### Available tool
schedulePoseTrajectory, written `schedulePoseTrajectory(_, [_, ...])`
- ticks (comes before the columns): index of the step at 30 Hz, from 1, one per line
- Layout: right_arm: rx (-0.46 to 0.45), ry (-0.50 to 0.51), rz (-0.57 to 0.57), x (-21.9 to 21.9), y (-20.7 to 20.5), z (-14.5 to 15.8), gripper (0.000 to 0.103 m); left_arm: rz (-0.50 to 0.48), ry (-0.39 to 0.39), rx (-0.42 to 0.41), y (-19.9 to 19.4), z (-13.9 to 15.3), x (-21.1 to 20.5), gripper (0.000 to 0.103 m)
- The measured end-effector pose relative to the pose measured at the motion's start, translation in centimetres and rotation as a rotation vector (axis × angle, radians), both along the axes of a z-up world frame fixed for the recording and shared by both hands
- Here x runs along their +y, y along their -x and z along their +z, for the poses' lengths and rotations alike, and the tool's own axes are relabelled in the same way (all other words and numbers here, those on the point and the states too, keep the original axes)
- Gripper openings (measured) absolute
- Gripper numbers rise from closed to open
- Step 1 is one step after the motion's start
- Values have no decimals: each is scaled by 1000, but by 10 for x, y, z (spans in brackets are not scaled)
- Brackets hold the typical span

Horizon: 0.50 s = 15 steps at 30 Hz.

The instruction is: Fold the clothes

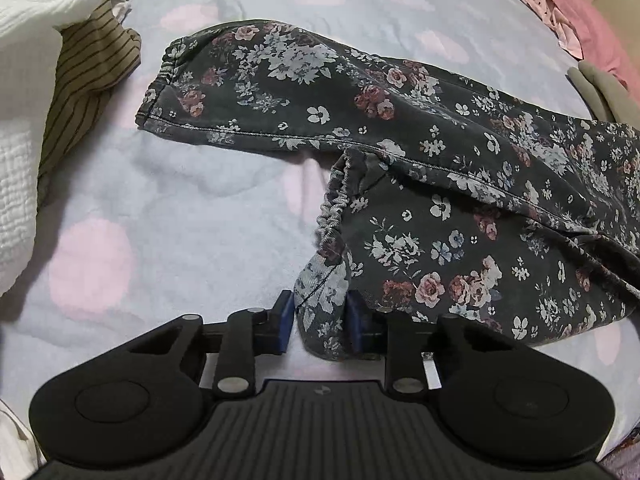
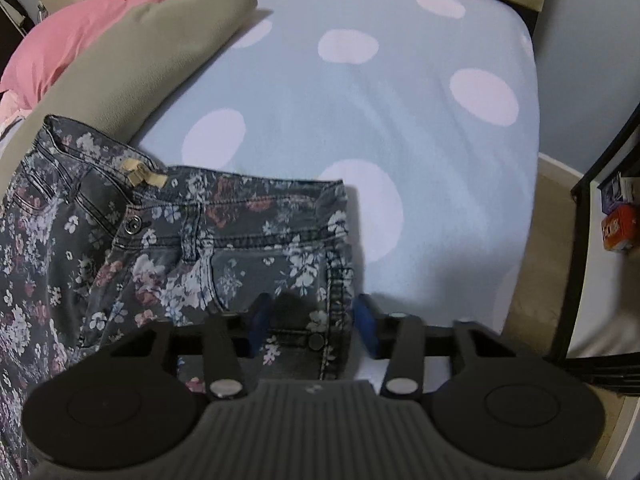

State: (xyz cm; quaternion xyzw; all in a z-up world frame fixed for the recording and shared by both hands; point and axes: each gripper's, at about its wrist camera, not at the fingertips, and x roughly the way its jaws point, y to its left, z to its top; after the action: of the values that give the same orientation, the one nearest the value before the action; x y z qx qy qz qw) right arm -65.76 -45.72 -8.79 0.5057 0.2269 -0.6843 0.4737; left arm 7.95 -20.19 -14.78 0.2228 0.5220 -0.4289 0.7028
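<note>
Left wrist view: the left hand-held gripper (image 1: pixel 320 320) pinches a hem of soft, floppy dark floral denim trousers (image 1: pixel 400 168) on the bed (image 1: pixel 180 200); the right hand-held gripper (image 2: pixel 312 320) straddles the stiffer waistband corner, contact unclear.

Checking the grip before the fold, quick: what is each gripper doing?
Left gripper: shut on a trouser cuff.
Right gripper: astride the trousers' hip edge; grip cannot be told.
</note>
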Motion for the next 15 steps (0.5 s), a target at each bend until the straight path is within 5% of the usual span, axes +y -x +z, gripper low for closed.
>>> schedulePoseTrajectory(1, [17,-8,-2,0,-1,-1,22,2,3,-5,2,1,0,21])
schedulePoseTrajectory(4, [21,0,-20,1,3,0,13,0,17,-30,8,6,1,18])
schedulePoseTrajectory(10, [57,152,-31,14,-1,29,12,-10,90,-50,12,38,9,15])
schedulePoseTrajectory(15, [104,320,-11,22,-12,62,12,-9,233,-72,10,96,22,14])
